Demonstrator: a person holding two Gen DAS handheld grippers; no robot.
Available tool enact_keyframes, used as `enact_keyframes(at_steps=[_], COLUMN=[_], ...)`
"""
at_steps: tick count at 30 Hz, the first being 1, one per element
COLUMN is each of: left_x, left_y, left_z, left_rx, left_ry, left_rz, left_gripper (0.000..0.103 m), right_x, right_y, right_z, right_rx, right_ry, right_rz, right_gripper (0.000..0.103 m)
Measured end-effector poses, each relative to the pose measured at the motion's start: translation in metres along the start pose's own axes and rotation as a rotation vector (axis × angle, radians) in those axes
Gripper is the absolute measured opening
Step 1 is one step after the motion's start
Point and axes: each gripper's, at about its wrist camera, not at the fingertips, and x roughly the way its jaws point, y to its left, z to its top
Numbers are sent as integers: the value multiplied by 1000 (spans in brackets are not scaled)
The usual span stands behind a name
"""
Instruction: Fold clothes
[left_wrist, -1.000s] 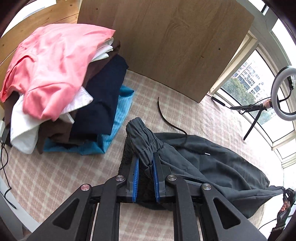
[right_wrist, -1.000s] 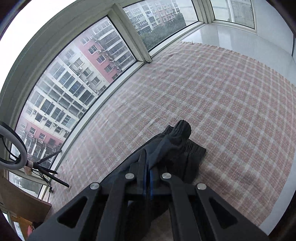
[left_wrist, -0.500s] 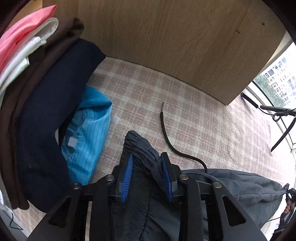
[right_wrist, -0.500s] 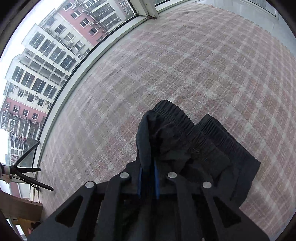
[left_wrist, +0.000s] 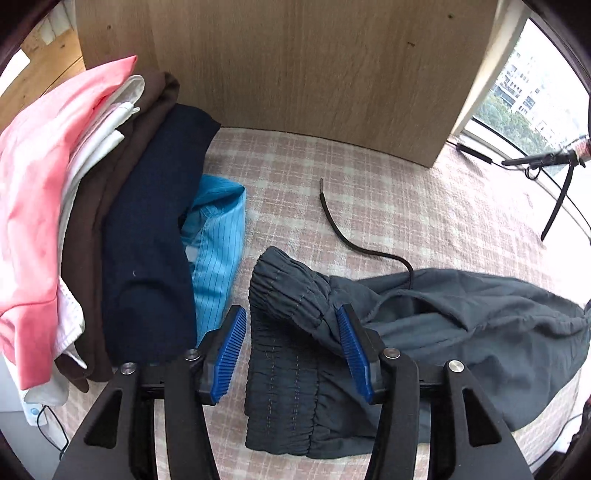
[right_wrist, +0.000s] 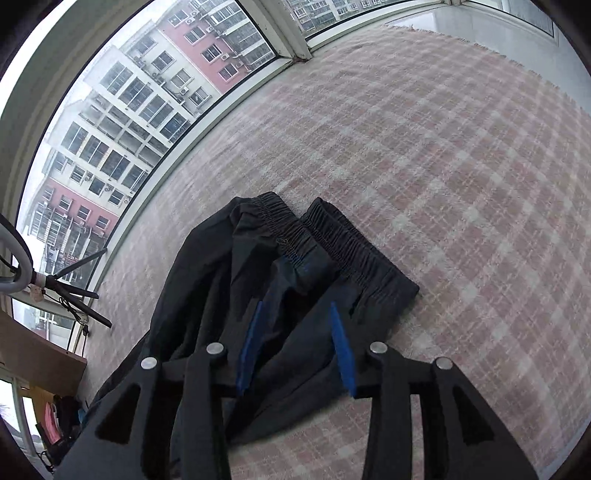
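The left gripper (left_wrist: 291, 350) stands wide, its blue pads (left_wrist: 229, 354) on either side of the trousers' (left_wrist: 461, 332) gathered waistband with a gap at each pad, so it grips nothing. The right gripper (right_wrist: 295, 343) is likewise spread wide above the same dark grey garment, holding nothing. The trousers lie flat on the checked blanket (left_wrist: 369, 192).

Only the left wrist view shows what surrounds that end: at 9 o'clock a pile of folded clothes (left_wrist: 92, 221), pink on top, then white, brown and navy, with a blue striped piece at the bottom just beside the waistband. At 12 o'clock a black drawstring (left_wrist: 343, 229) curves away from the trousers toward a wooden panel (left_wrist: 295, 74). A tripod leg stands at 2 o'clock.

Only the right wrist view shows two elastic hems (right_wrist: 332, 236) side by side at 12 o'clock, bare blanket to 3 o'clock, and windows (right_wrist: 129, 110) facing apartment blocks from 9 to 12 o'clock.
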Motion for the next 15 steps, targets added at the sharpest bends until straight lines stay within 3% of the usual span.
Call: enact_keyframes(at_steps=[4,6,8,9,12,15], left_x=[9,8,7,7,6,-10], left_y=[12,18,25,28,38,33], left_z=[3,10,16,20,29,25], left_rx=[-66,-96,-126,-140,-183,-146], left_ry=[73,63,54,49,35,-8], left_rz=[-93,-86,-79,-75,-66,-72], left_gripper=[51,51,51,51,51,51], right_x=[29,42,46,43,10,-40], right_y=[8,10,14,18,27,22], right_z=[0,2,2,1,-6,-16], right_rx=[16,38,40,31,-5,0], right_ry=[35,40,13,4,-79,-167], right_rz=[21,8,-8,3,18,27], right_gripper=[36,36,19,3,3,3])
